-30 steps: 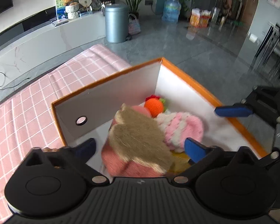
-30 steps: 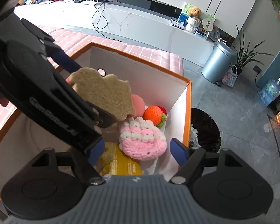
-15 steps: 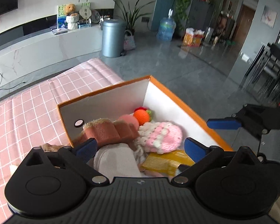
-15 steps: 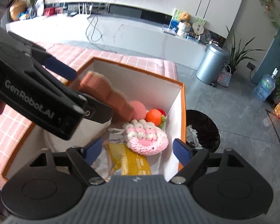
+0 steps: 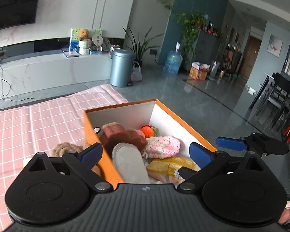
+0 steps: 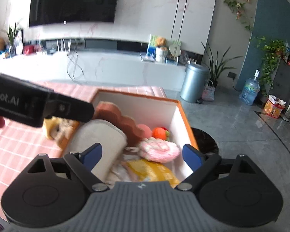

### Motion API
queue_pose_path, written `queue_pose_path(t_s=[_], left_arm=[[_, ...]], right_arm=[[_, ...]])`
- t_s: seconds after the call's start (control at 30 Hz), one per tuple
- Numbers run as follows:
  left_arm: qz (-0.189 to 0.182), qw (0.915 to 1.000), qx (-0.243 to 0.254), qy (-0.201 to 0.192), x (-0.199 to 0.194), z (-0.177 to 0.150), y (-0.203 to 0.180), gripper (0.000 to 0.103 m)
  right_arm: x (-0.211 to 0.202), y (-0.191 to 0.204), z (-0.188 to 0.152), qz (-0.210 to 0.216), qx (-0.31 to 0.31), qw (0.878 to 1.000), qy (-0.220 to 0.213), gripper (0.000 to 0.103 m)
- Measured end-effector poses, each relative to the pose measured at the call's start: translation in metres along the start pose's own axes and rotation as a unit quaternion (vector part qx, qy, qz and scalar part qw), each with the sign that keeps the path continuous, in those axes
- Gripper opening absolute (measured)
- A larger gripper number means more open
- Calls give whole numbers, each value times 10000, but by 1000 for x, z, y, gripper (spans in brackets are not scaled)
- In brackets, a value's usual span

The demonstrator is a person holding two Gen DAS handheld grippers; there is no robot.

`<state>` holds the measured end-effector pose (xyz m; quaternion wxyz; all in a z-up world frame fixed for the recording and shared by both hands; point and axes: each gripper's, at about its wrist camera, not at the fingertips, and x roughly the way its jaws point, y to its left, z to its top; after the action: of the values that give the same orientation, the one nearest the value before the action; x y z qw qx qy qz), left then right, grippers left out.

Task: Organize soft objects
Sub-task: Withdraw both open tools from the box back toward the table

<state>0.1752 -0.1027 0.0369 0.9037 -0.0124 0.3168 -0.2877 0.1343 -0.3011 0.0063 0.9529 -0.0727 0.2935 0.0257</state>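
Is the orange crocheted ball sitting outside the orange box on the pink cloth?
No, the orange crocheted ball lies inside the orange box, near its far corner.

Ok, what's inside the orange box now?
Inside the orange box: a brown plush slipper with its grey sole up, a pink knitted pouch, an orange crocheted fruit and a yellow packet. Anything beneath them is covered.
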Motion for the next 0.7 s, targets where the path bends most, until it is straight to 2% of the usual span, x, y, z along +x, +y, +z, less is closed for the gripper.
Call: queue_pose_path(t_s=[0.1,0.17,0.4,0.5,0.6,0.7], left_arm=[[33,9998,-78,-153,-17,-11,8,103],[113,9994,-185,-255,-30,-19,17,103],[412,9958,-746,-348,-63,-53,59,103],[519,9930,-1023,-292,-70,-70,77,91],[732,9900,-1194,-156,-71,-85,92,86],[791,9873,-1376,-101,-75,-96,106,81]], right_arm=[[-10,18,-6,-94,-33,9995,-308,89],[-14,29,-11,13,27,9990,-446,90],[-17,73,-18,418,121,9976,-536,90],[-13,94,-19,592,45,9969,-512,90],[-9,115,-22,656,-208,9963,-514,89],[-5,128,-25,747,-314,9956,-462,89]])
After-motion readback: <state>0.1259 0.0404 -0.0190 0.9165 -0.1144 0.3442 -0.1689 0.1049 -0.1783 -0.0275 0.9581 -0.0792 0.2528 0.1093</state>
